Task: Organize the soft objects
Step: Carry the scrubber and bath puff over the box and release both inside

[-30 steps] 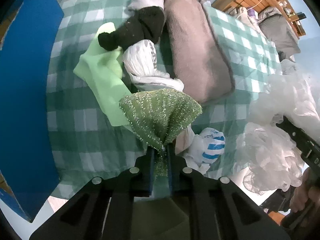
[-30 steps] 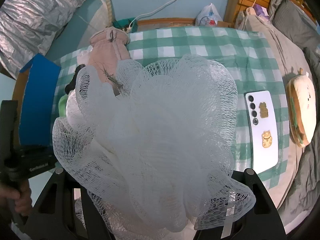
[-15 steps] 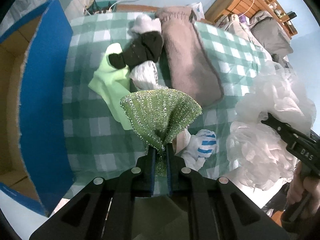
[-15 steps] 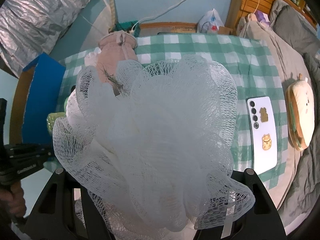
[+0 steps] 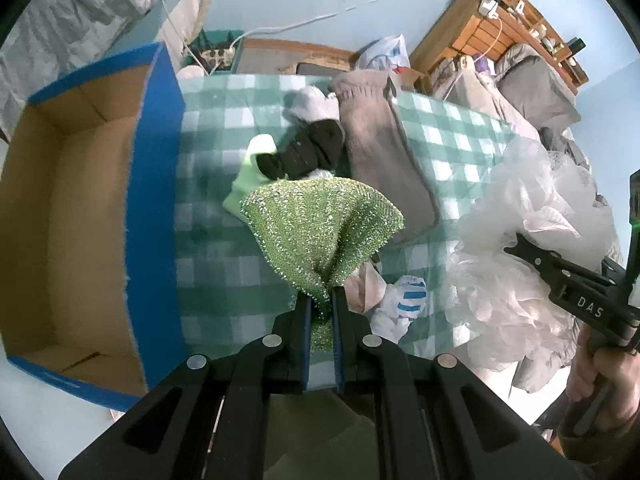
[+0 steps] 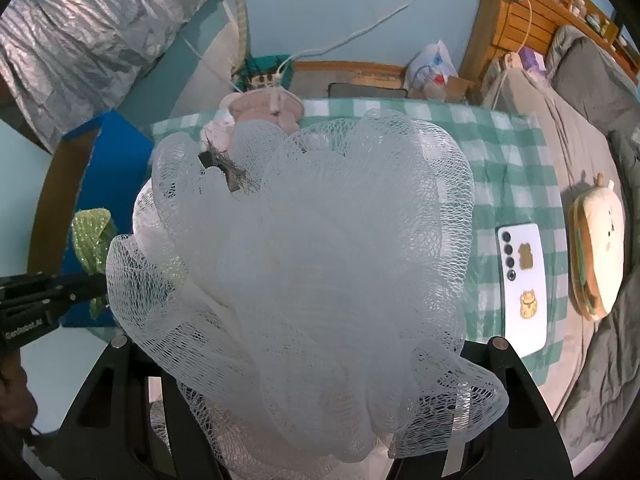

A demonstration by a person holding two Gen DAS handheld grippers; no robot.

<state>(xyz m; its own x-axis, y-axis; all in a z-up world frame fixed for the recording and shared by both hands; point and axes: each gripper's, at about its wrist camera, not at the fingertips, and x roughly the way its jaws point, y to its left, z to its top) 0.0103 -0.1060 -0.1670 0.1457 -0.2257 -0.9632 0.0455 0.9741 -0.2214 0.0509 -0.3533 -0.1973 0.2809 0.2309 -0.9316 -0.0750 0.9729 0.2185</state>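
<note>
Here, a glittery green scouring cloth [image 5: 322, 228] is pinched at its gathered corner between the narrowed fingers of the left claw [image 5: 322, 304], and it is fanned out above the checked tablecloth [image 5: 224, 248]. To the left of the cloth, an open cardboard box [image 5: 52, 216] with a blue outer wall is seen standing on the table's edge; nothing can be made out inside it.

A white mesh bath pouf [image 6: 304, 280] is carried by the right claw [image 6: 308, 432]; the fingertips are buried in the netting, so the width of the jaws cannot be told, though the pouf is plainly held up by them. In the left wrist view the pouf is seen at the right, clear of the table.

On the tablecloth, a black sock [image 5: 308, 152] is laid across a lime cloth [image 5: 250, 176], with a folded brown towel [image 5: 384, 160] just beside it. A white and blue striped sock [image 5: 404, 296] is found near the left claw. A white phone [image 6: 524, 280] lies on the cloth's right part, well apart from these.
</note>
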